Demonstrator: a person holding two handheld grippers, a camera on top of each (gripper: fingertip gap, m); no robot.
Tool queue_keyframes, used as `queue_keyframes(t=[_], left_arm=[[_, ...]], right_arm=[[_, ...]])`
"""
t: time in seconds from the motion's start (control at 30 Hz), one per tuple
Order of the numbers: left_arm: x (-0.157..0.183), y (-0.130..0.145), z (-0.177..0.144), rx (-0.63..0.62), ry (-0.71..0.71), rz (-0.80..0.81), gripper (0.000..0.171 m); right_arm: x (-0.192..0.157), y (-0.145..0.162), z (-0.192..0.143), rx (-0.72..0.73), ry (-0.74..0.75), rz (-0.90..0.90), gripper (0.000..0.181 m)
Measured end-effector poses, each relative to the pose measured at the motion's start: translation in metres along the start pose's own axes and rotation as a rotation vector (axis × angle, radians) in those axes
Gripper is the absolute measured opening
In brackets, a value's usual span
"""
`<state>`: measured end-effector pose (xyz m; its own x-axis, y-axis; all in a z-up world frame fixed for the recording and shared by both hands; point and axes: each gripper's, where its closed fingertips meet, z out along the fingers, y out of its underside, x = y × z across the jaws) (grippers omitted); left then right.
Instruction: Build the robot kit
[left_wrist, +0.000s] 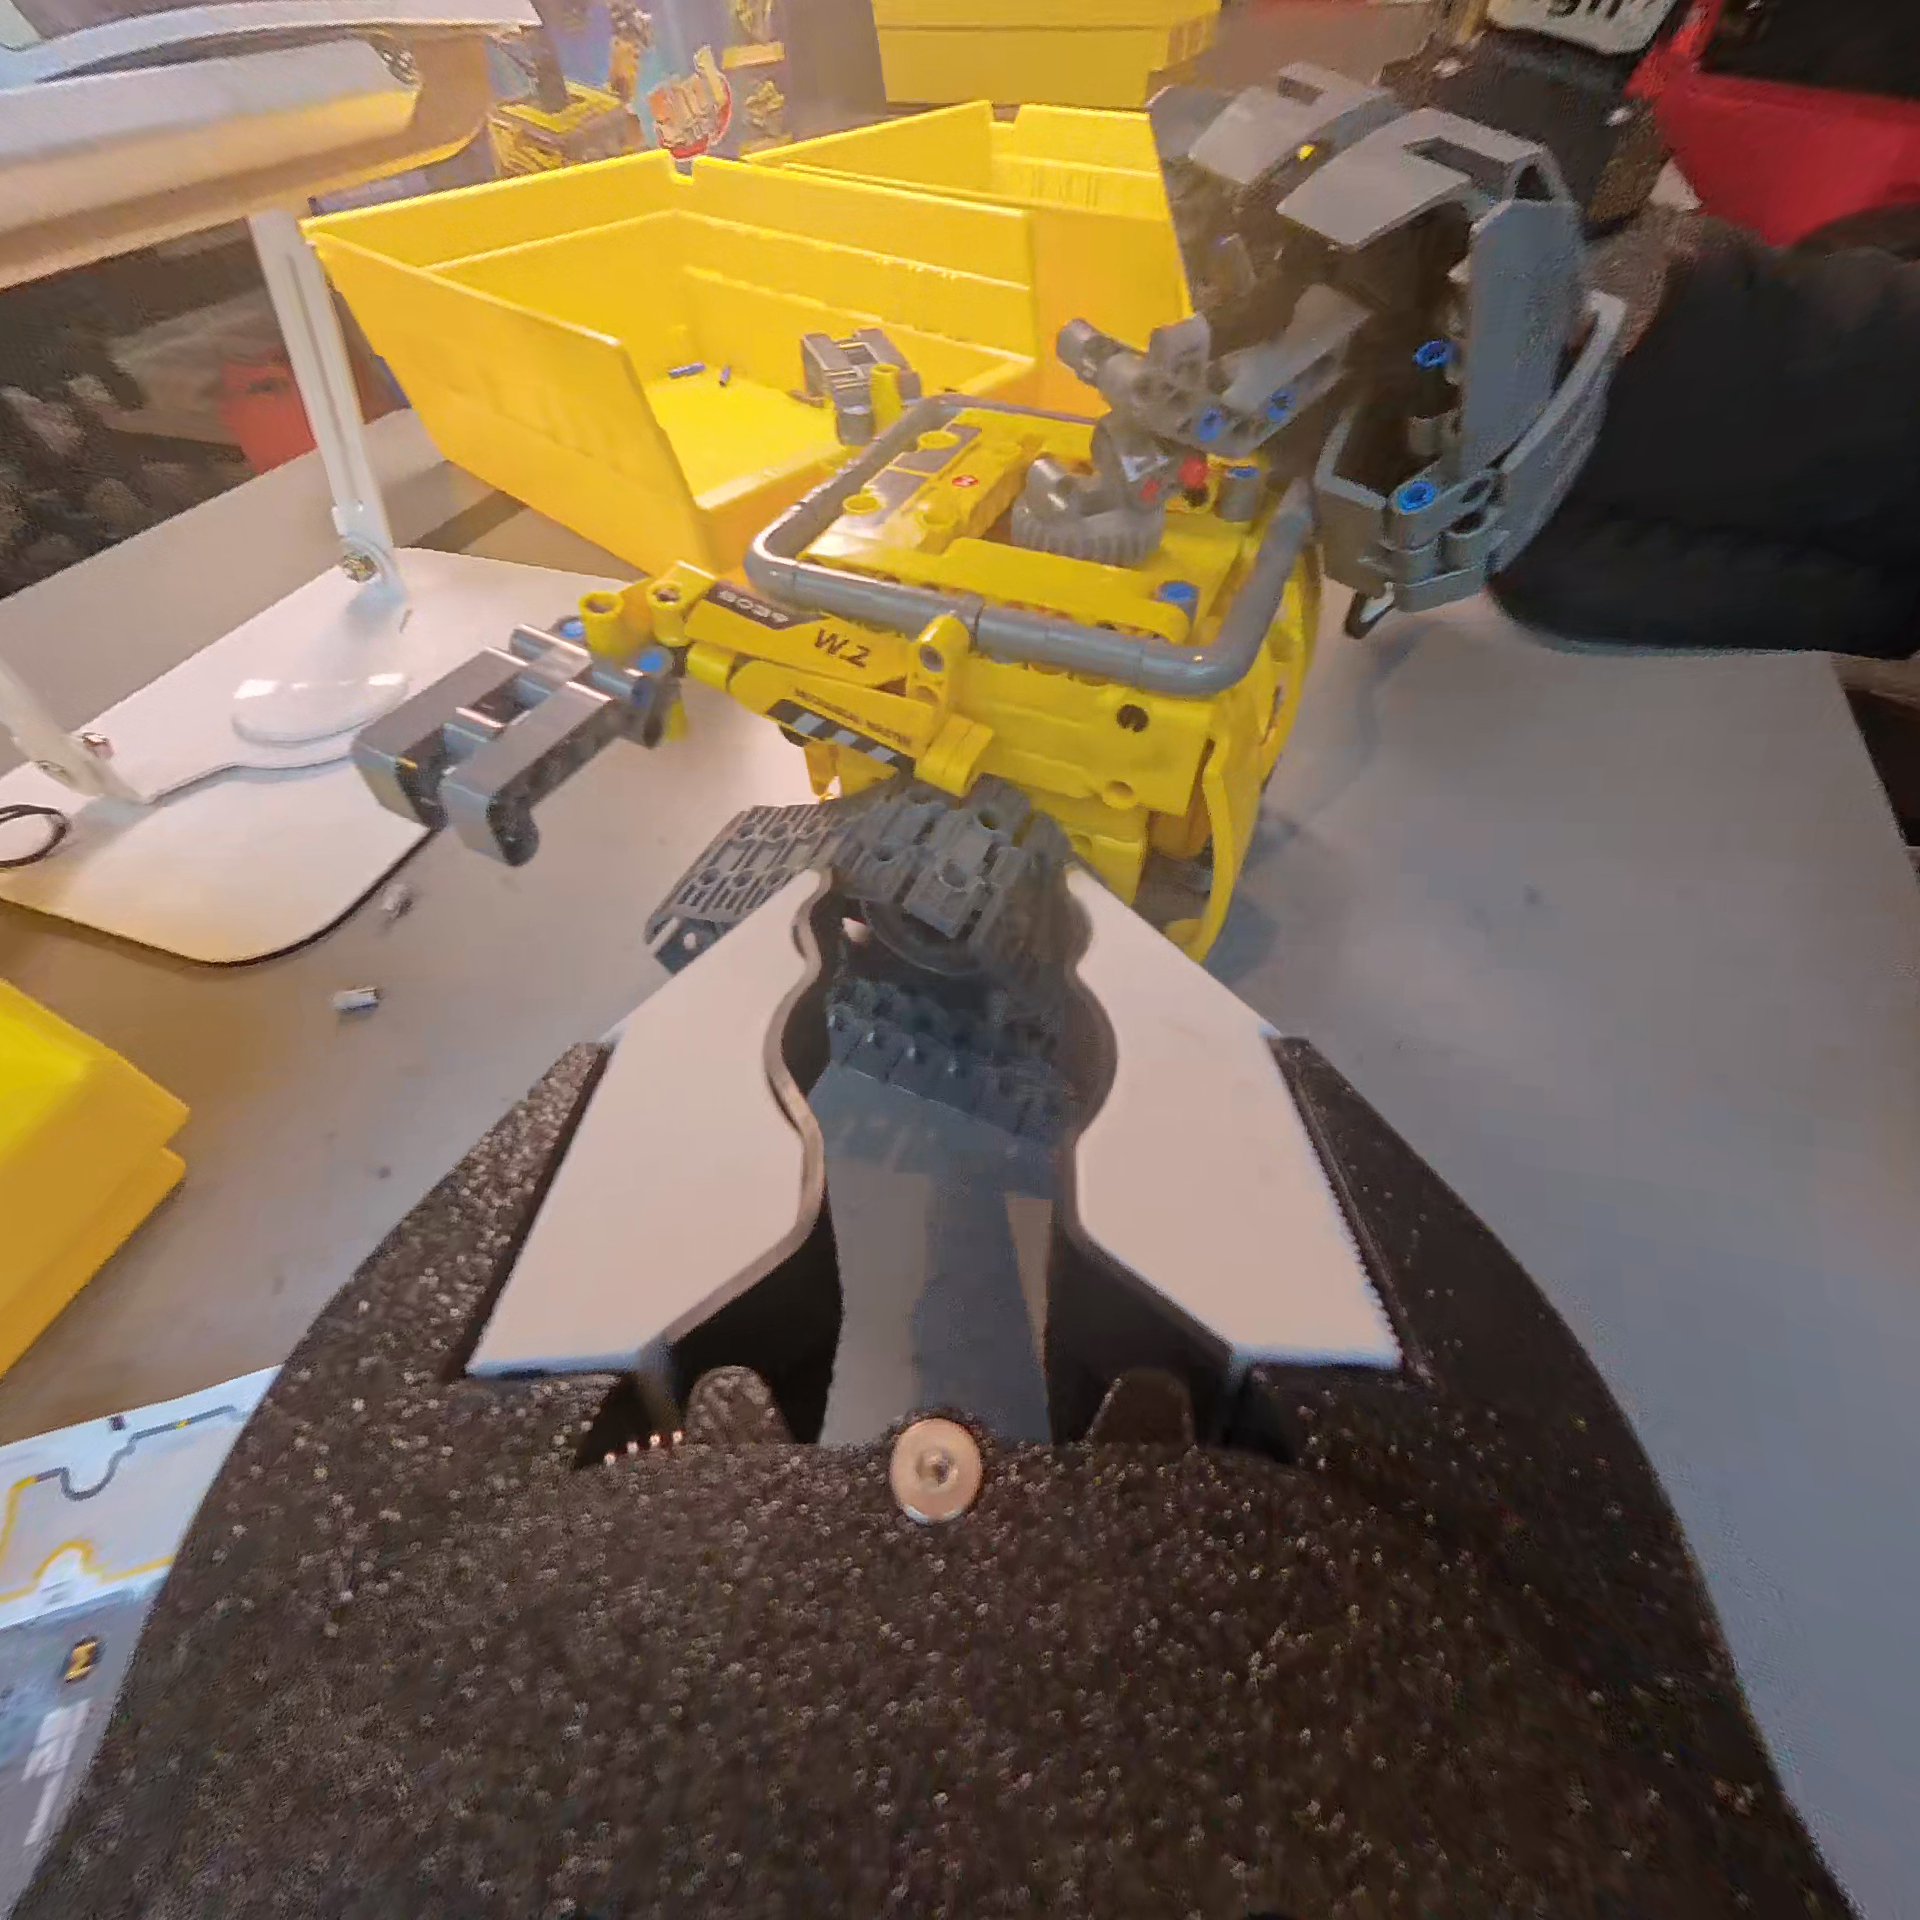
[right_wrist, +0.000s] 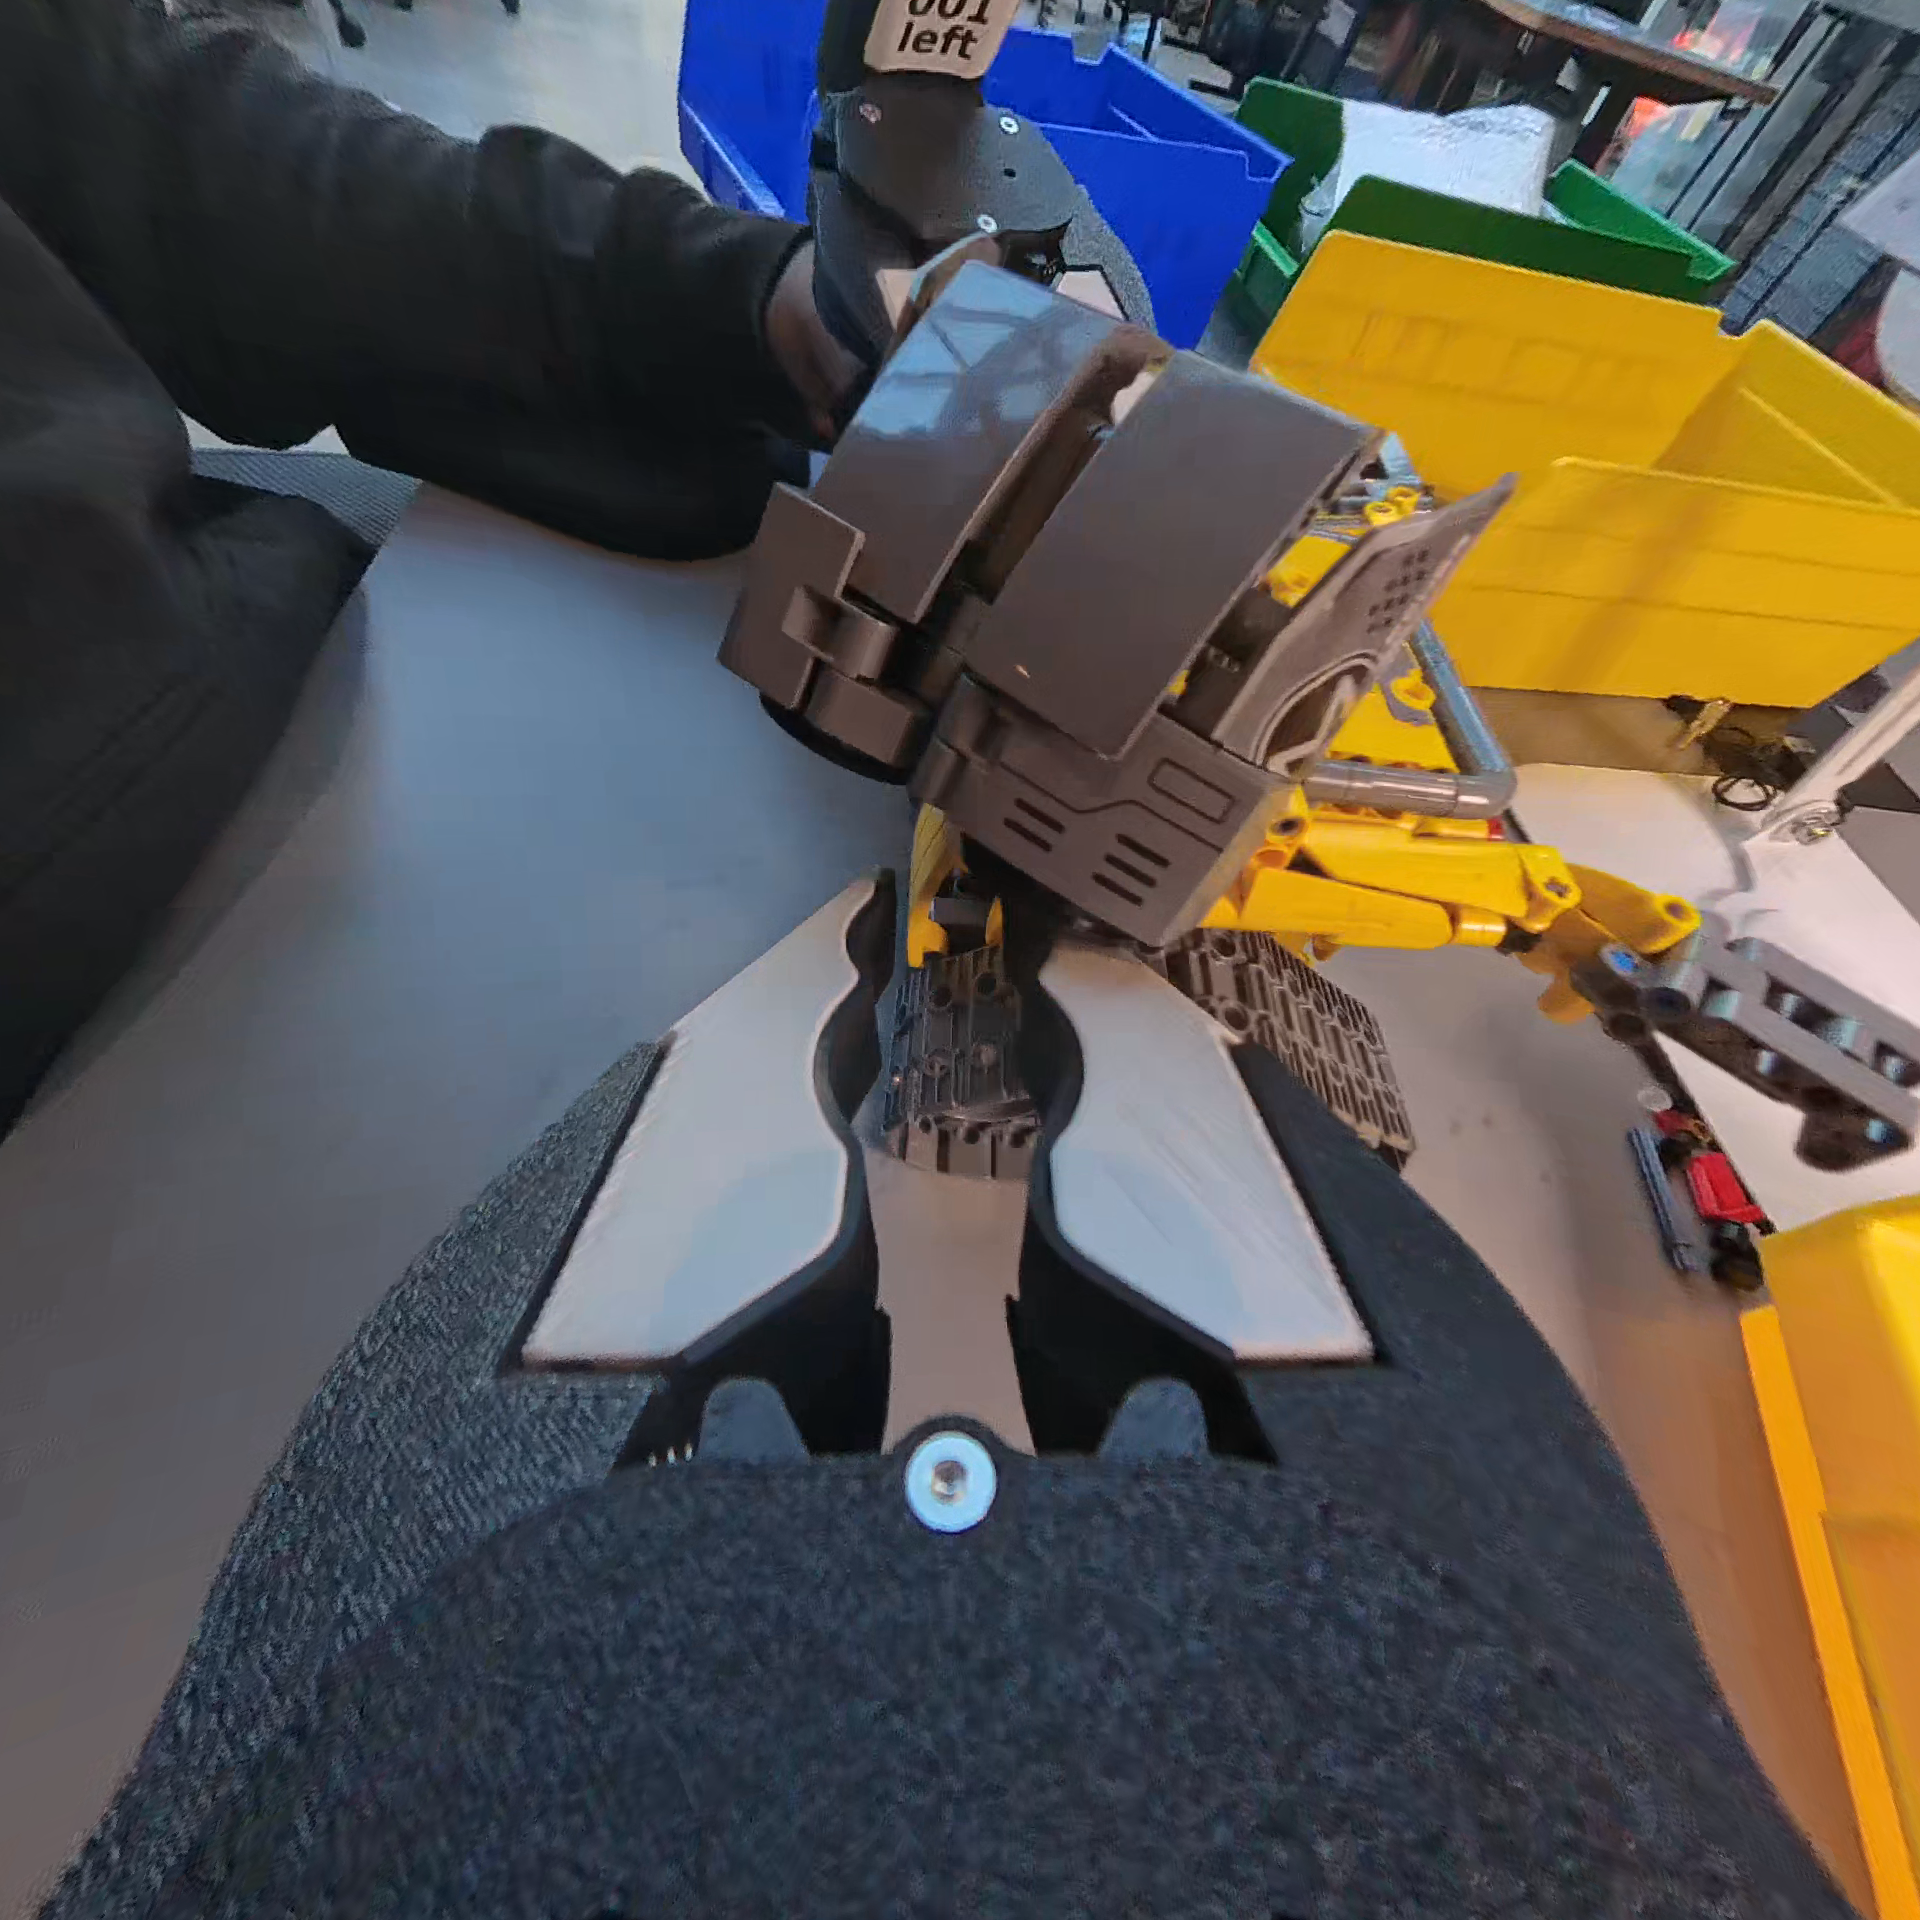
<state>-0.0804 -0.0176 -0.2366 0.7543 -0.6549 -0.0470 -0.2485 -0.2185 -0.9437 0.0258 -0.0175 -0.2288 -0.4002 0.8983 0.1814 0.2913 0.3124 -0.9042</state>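
Ahead of the left tongs (left_wrist: 940, 914), the model (left_wrist: 1039, 665) blocks passage, with yellow bins (left_wrist: 582, 343) behind it. Bare table (left_wrist: 1558, 1039) lies open to their right; the lamp base (left_wrist: 208, 831) crowds their left.

Both tongs are built alike: the left tongs (left_wrist: 940, 914) and the right tongs (right_wrist: 951, 971) are each formed of two pale grey, wavy-edged fingers set in a black, grainy, rounded housing, with one silver screw (right_wrist: 949, 1481) seated at the centre. A black sleeve (right_wrist: 436, 301) is worn on the arm.
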Motion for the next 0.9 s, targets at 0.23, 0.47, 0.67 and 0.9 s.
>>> queue_keyframes(t=[0.23,0.47,0.67,0.9], left_arm=[[-0.003,0.000,-0.003,-0.016,0.003,-0.009,0.031],[-0.033,-0.029,-0.038,0.133,-0.061,-0.134,0.026],[-0.079,-0.019,-0.021,0.054,-0.180,-0.189,0.045],[-0.085,-0.041,-0.002,0.142,0.080,-0.304,0.019]], right_arm=[[0.015,0.000,-0.020,0.070,0.013,0.037,0.023],[0.066,-0.004,-0.049,0.131,0.238,0.120,0.029],[0.119,0.004,-0.057,0.147,0.376,0.406,0.035],[0.131,0.006,-0.021,0.174,0.242,0.577,0.052]])
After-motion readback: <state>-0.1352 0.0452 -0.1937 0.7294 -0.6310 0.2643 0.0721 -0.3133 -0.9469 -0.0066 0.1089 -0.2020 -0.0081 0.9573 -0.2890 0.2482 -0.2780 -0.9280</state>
